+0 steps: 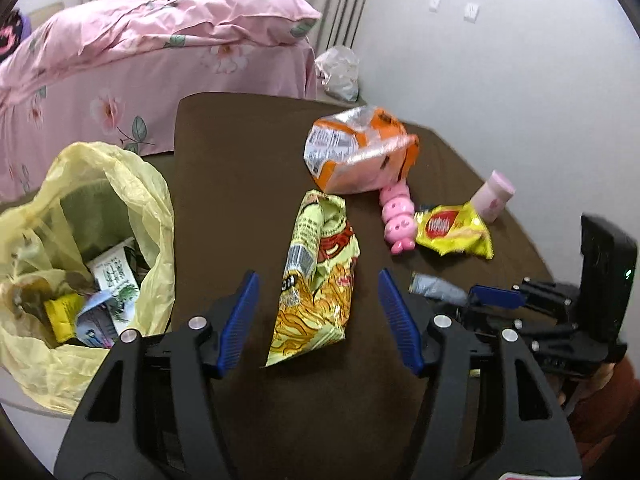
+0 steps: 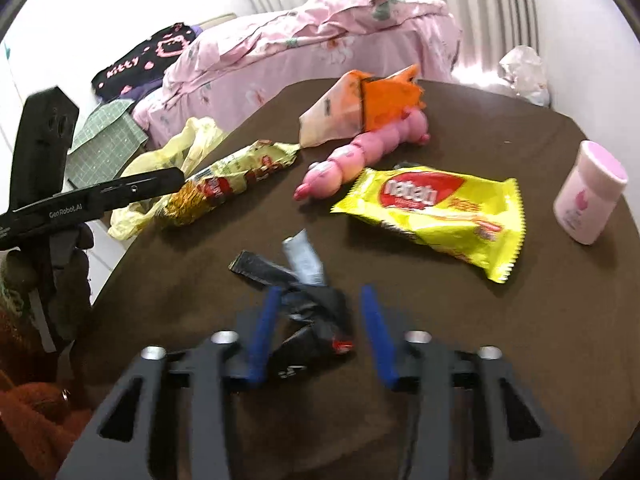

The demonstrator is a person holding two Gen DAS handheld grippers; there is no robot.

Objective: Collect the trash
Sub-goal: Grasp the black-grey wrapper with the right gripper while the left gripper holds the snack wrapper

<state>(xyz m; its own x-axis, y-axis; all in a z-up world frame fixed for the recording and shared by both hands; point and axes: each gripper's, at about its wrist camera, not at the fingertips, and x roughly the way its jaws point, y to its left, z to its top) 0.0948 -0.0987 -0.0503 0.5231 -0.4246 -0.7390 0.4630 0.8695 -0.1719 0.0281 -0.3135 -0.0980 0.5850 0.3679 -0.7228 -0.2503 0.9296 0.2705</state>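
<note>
On the brown bench (image 1: 240, 160) we count the following. Item one: a green-and-yellow noodle wrapper (image 1: 320, 280), lying lengthwise between the blue pads of our left gripper (image 1: 318, 320), whose jaws stand wide and released, neither pad touching it. Item two: a crumpled black-and-grey wrapper (image 2: 308, 300), lying between the pads of our right gripper (image 2: 320, 328); the jaws are partly closed around it, one pad seems to touch it while the other stands clear (blur makes a firm grasp hard to confirm). Item three: a yellow snack packet (image 2: 432, 212) with a red oval label, flat near the middle. Item four: an orange-and-clear bag (image 1: 356, 152), at the far side, touching a pink segmented toy (image 1: 398, 216). Item five: a pink-capped white bottle (image 2: 588, 192), upright near the bench's right edge. Beside the bench's left edge we note a yellow bin bag (image 1: 80, 240), open, already holding several wrappers. Behind stands a bed (image 1: 140, 60) under pink floral bedding.
</note>
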